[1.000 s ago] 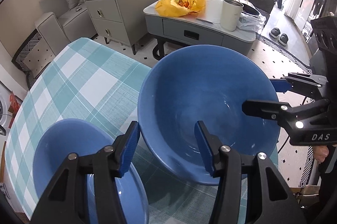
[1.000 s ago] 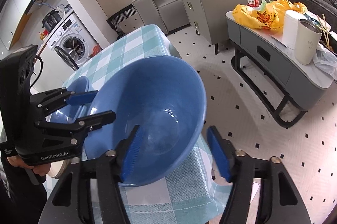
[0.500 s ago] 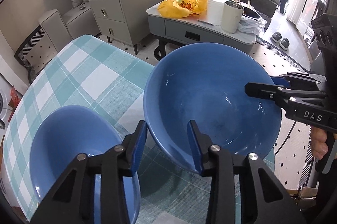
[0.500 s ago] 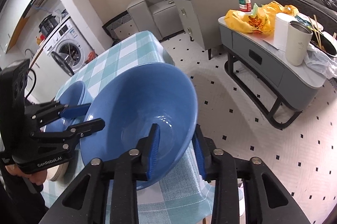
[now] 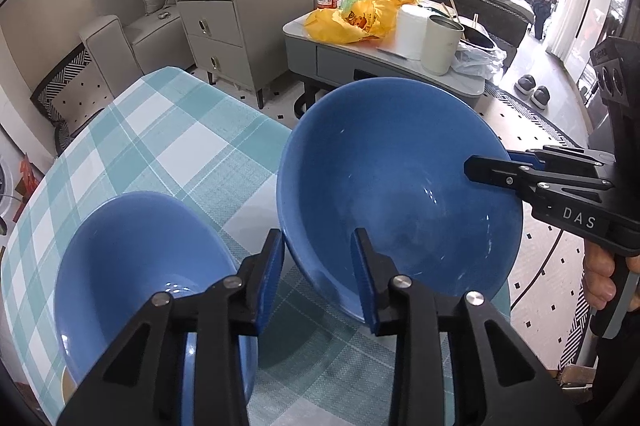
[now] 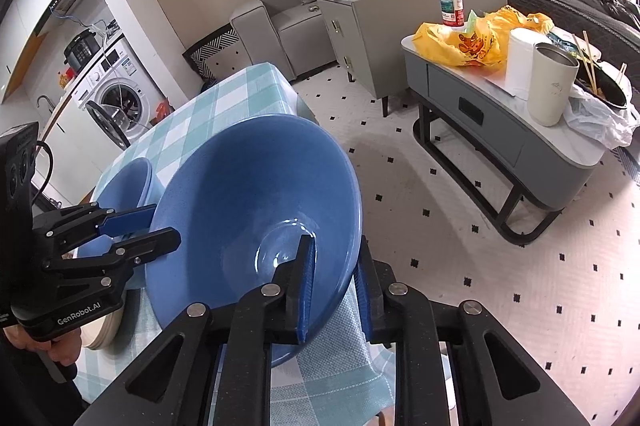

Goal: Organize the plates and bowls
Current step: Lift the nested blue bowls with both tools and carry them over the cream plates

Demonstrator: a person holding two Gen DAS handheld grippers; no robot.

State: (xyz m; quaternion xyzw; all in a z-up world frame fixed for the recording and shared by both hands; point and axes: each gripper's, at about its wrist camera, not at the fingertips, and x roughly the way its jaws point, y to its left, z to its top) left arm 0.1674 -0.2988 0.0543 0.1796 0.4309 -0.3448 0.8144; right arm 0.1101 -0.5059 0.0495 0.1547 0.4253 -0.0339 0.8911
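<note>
In the left wrist view, our left gripper (image 5: 318, 276) is closing on the near rim of the big blue bowl (image 5: 400, 185), centre frame; we should squeeze evenly. In the right wrist view, our right gripper (image 6: 334, 284) is closing on its rim, lower centre.

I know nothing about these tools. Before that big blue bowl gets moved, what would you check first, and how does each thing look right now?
1. Left gripper grip: jaws closing, with the large blue bowl rim between them: ok.
2. Right gripper grip: jaws closing, with the opposite rim between them: ok.
3. Large blue bowl empty: ok.
4. Small blue bowl upright beside it on the table: ok.
5. Small blue bowl empty: partly hidden behind the left gripper: cannot tell.
6. Large blue bowl level: it looks tilted in the right wrist view, but the lens bends things: cannot tell.
</note>
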